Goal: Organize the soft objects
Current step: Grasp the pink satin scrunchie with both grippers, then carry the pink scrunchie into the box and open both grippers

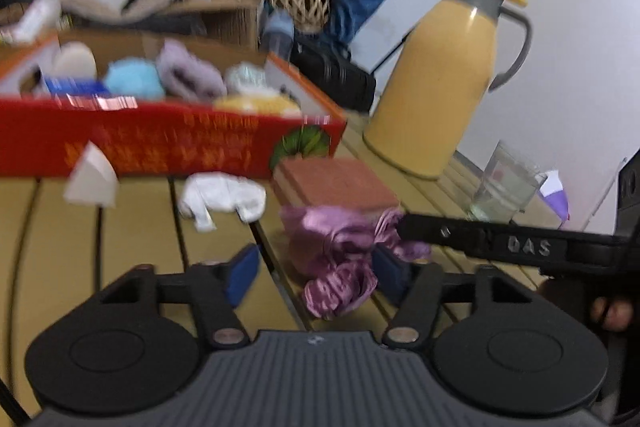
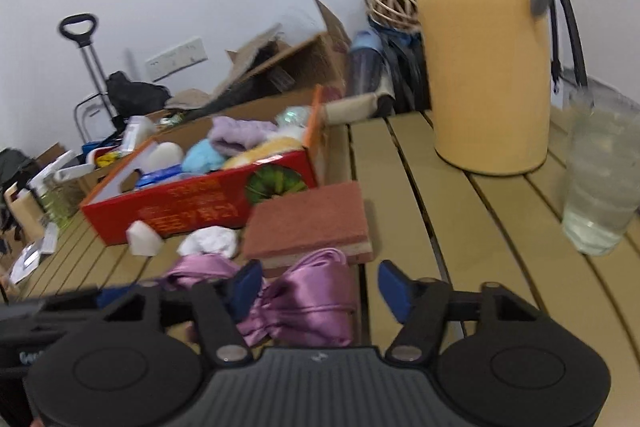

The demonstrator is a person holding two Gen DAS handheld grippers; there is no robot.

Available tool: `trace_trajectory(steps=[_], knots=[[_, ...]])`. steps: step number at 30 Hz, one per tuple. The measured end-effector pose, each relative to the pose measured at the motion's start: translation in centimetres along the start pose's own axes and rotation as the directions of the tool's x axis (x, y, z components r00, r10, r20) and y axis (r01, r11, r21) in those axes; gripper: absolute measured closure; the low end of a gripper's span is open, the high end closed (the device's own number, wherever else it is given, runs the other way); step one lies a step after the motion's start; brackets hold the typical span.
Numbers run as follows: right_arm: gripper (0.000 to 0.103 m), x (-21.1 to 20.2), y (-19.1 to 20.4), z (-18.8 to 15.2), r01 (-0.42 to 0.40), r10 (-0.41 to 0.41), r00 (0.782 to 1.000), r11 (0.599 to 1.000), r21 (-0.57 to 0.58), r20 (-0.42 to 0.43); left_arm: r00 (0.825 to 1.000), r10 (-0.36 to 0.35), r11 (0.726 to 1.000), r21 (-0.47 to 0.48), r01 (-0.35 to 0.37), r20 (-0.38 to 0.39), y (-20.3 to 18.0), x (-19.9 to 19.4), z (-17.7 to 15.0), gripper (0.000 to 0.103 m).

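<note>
A crumpled purple satin cloth [image 1: 340, 255] [image 2: 308, 299] lies on the yellow slatted table [image 1: 132, 227], against a red-brown sponge block [image 1: 340, 183] [image 2: 308, 223]. My left gripper [image 1: 316, 277] straddles the cloth; its right pad is next to the cloth and its left pad stands apart from it. My right gripper [image 2: 320, 287] is open over the same cloth, with its right pad clear of it. A white rag [image 1: 222, 197] [image 2: 210, 241] and a white wedge [image 1: 92, 179] [image 2: 144, 237] lie in front of the red box [image 1: 160, 143] [image 2: 192, 205], which holds several soft items.
A yellow thermos jug [image 1: 444, 79] [image 2: 488, 59] and a clear glass [image 1: 508, 187] [image 2: 604, 179] stand at the right. Behind the table are cardboard boxes [image 1: 224, 15], a wicker ball [image 1: 300, 1] and bags. A black finger [image 1: 480, 243] of the right gripper crosses the left wrist view.
</note>
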State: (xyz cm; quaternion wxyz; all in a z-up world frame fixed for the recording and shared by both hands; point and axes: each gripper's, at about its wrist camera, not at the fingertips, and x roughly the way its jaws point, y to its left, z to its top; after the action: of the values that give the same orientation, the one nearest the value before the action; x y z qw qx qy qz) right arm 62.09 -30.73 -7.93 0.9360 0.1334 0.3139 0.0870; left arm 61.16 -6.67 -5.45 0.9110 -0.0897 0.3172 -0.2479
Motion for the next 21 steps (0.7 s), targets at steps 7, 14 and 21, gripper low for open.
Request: trace_trajectory(steps=[7,14,21], knots=[[0.056,2.2,-1.2,-0.9,-0.111,0.114,0.993,0.989,0.096,-0.021,1.0,-0.02,1.0,0.023,0.02,-0.007,-0.3,0.6,-0.6,0.08],[0.08,1.5,-1.8,-1.3,-0.172,0.176,0.984,0.974,0.146,-0.014,0.998,-0.069,0.997,0.016,0.07,-0.013,-0.4,-0.3,-0.7,0.094],[0.083,-2.0,0.5,0.5,-0.281,0.276,0.959,0.95,0.133,0.059,0.992,-0.085,0.996,0.013,0.084,0.089,-0.3,-5.2,1.5,0.096]])
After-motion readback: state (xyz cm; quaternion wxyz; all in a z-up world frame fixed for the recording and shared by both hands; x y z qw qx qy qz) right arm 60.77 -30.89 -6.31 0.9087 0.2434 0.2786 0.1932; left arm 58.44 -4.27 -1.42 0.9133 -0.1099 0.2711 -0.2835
